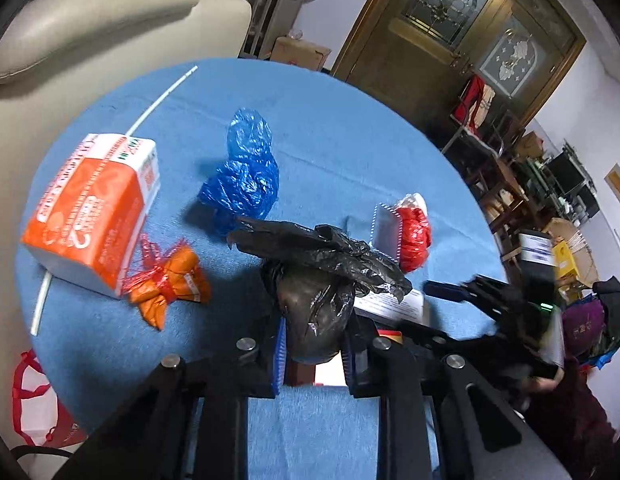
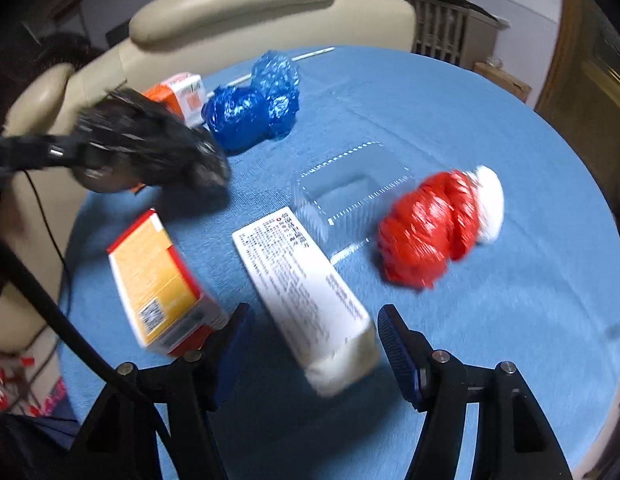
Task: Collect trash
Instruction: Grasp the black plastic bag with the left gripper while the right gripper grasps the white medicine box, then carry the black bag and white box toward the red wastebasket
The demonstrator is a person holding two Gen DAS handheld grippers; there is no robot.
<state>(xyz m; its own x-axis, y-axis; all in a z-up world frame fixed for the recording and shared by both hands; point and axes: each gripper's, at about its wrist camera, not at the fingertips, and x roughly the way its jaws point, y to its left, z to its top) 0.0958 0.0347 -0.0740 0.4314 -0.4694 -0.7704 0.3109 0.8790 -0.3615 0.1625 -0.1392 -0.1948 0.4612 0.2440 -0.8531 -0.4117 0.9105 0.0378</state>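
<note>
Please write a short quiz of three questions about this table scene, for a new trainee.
1. True or false: the left gripper is shut on the black bag.
2. Which thing lies between the open fingers of the right gripper? A) blue bag B) white packet C) red bag
3. Fill in: the cloth on the table is ____.

Key: 1 true; 2 B; 3 blue.

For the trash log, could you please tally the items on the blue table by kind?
Knotted plastic bags: 4 (black bag, blue bag, red bag, orange bag)
Cartons and boxes: 3 (orange pack, white box, orange carton)
Clear plastic tray: 1
White straws: 2 ()
Total: 10
</note>
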